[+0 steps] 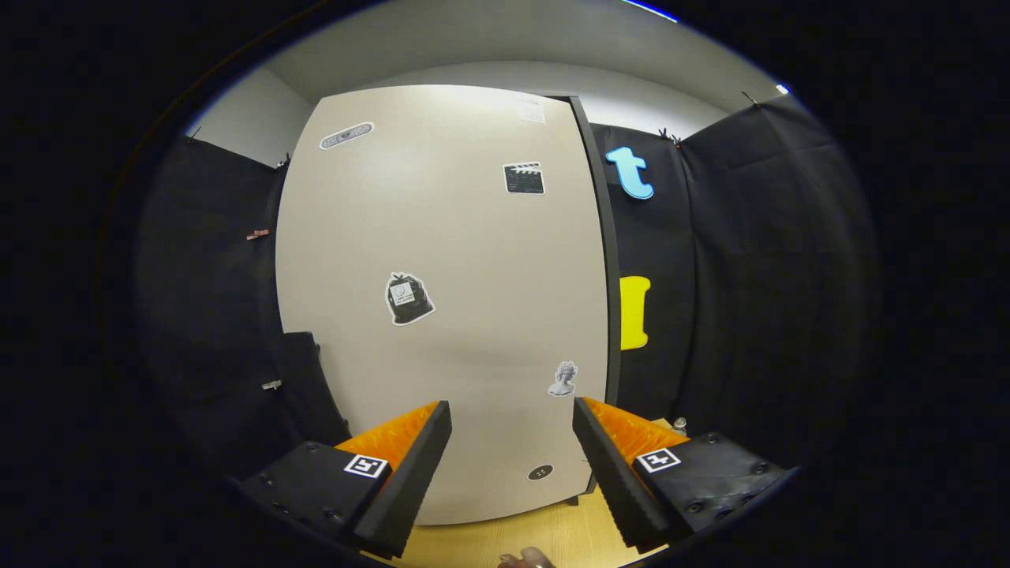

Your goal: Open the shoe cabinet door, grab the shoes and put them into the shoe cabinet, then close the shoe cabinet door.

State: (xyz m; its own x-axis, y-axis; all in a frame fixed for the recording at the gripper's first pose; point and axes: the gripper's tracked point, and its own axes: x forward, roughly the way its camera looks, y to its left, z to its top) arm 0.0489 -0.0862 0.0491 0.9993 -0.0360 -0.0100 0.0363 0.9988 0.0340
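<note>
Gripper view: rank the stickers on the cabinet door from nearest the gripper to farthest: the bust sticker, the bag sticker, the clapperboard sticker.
The gripper is open, its fingers apart in front of the cabinet door.
1. Bust sticker, just above the right finger's tip.
2. Bag sticker, mid-door, above the left finger.
3. Clapperboard sticker, high on the door.

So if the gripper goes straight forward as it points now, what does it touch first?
Most likely the cabinet door, which looks closed. The gripper is open, holding nothing, and nothing stands between its fingers and the door. Depth is hard to judge.
</note>
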